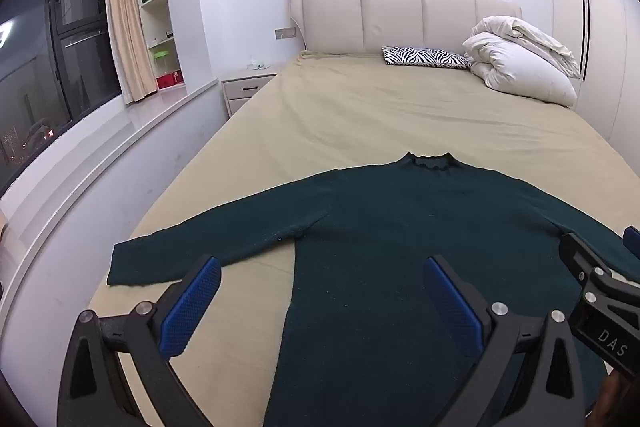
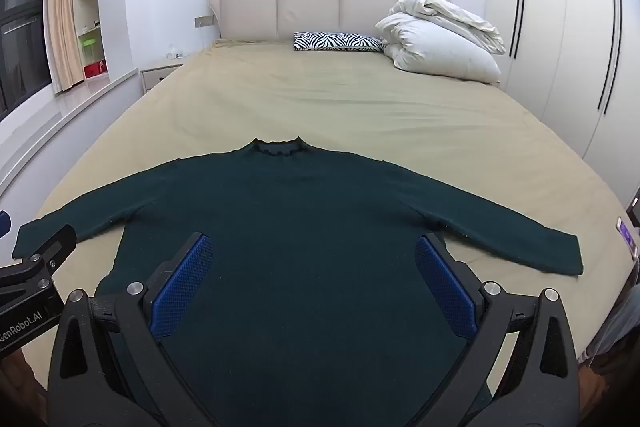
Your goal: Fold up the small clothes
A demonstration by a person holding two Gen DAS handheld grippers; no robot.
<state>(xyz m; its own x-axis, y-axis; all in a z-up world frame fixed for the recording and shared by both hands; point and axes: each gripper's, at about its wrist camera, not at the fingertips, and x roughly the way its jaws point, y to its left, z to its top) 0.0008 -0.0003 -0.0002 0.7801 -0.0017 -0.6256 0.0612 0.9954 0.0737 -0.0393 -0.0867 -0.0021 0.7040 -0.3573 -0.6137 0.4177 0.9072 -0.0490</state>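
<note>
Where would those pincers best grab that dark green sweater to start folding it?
Probably at the cuffs. The sweater lies flat, both sleeves spread wide, so the open left gripper could pinch the left cuff and the open right gripper the right cuff, each from its outer side.

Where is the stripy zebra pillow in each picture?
Left wrist view: the zebra pillow lies at the far end of the bed, right of the middle, beside the white duvet.
Right wrist view: the zebra pillow sits at the far end, near the middle, left of the duvet.
Shared landmark: the beige headboard right behind it in both views.
</note>
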